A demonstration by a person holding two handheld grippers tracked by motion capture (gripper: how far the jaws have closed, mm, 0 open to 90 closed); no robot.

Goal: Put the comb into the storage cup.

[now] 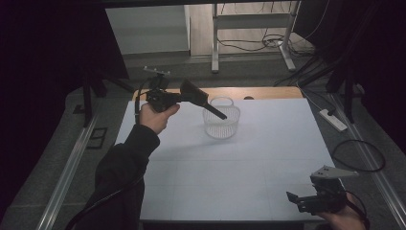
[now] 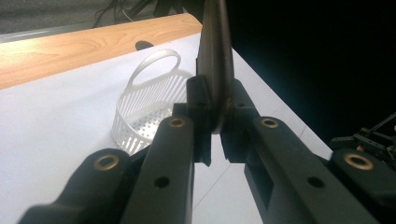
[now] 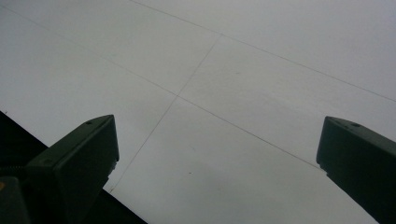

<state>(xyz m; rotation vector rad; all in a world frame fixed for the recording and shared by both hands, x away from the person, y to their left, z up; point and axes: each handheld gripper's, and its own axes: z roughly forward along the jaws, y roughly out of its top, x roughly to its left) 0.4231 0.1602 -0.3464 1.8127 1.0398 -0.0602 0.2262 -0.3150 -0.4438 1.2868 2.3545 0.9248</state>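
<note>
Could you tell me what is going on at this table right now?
A person works with two handheld grippers over a white table. The left gripper is shut on a dark, flat tool, a spatula by the look of it, and holds it over a small white slotted basket near the far edge, its thin end reaching over the rim. The right gripper sits at the near right corner with its jaws open, holding nothing.
</note>
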